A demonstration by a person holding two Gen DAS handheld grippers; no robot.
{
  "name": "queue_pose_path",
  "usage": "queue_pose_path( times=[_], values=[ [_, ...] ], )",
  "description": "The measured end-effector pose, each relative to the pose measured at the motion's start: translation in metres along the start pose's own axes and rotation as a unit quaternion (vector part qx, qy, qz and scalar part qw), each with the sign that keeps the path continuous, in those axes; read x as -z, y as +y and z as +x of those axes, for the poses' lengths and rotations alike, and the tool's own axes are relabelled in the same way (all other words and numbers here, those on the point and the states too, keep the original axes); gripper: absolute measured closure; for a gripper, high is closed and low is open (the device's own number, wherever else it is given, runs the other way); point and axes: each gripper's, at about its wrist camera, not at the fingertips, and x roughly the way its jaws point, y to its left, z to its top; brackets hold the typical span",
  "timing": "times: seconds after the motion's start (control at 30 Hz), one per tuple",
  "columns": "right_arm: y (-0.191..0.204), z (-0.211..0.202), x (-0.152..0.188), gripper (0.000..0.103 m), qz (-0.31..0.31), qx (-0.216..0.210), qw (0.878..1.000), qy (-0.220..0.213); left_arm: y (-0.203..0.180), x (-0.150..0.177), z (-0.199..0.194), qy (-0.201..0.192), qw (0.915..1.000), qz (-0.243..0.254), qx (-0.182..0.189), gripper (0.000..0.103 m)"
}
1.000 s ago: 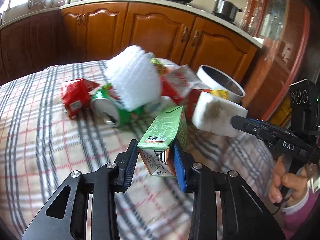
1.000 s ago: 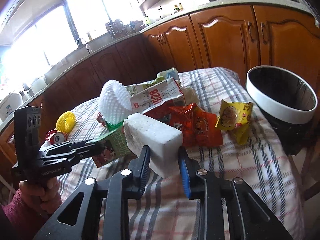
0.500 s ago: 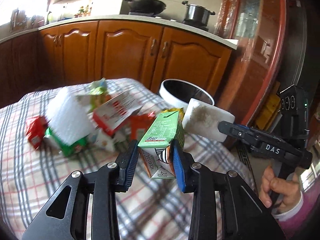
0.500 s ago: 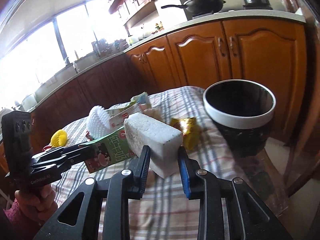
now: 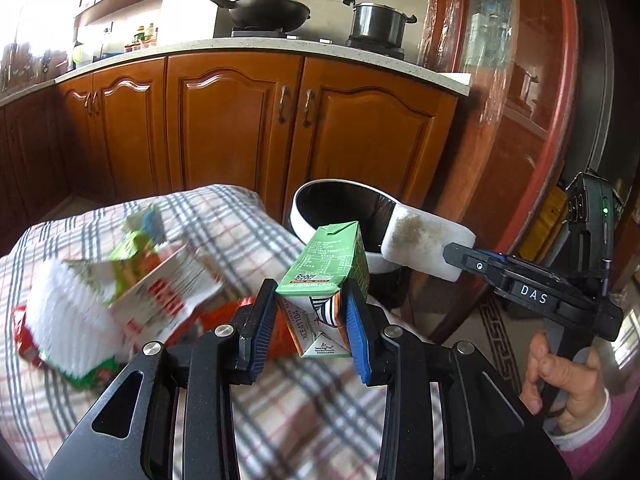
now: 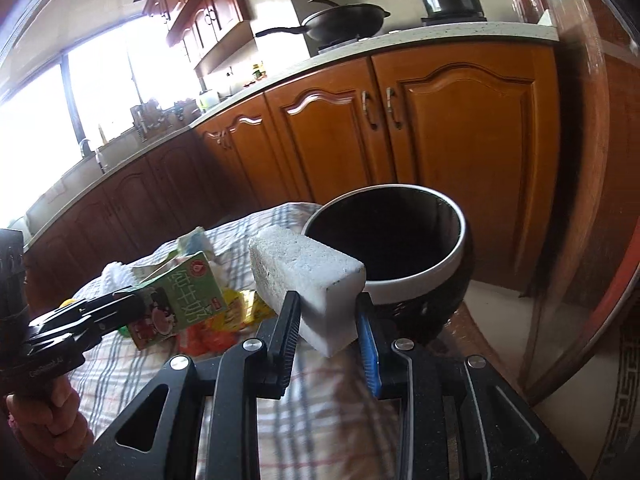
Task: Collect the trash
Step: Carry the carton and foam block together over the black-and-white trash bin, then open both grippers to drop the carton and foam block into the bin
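Bin (image 6: 420, 280) now nearer than a second ago, beside table (image 5: 280, 420), interior dark, contents unreadable | right gripper (image 6: 326, 320) clamping foam block (image 6: 308, 276) at bin rim | left gripper (image 5: 308, 320) clamping milk carton (image 5: 328, 268) over table edge

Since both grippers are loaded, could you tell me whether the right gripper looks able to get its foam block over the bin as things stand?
Probably yes: the right gripper holds the foam block just short of the open bin, with nothing between them.
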Motion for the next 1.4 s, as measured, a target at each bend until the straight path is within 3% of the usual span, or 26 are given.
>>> queue_pose_path(
  times=[0.53,1.07,1.17,1.23,1.3,1.4],
  values=[
    [-0.040,0.049,-0.045,0.074,-0.015,0.058,0.998,0.027,-0.025,-0.052,0.082,0.019,0.9997,0.015,-0.002,0.072],
    [-0.057,0.091,-0.053,0.072,-0.022,0.066,0.995,0.066,-0.033,-0.072,0.146,0.062,0.9976,0.028,-0.011,0.071],
    [-0.058,0.096,-0.052,0.067,-0.024,0.063,0.995,0.071,-0.035,-0.072,0.153,0.074,0.9968,0.027,-0.011,0.070],
    [-0.060,0.101,-0.053,0.062,-0.022,0.060,0.995,0.077,-0.035,-0.072,0.156,0.080,0.9964,0.025,-0.013,0.053],
    [-0.061,0.102,-0.053,0.056,-0.017,0.057,0.995,0.080,-0.035,-0.073,0.154,0.076,0.9966,0.024,-0.019,0.044],
    [-0.063,0.099,-0.051,0.047,-0.010,0.052,0.996,0.078,-0.032,-0.071,0.144,0.067,0.9973,0.020,-0.019,0.043]
  ],
)
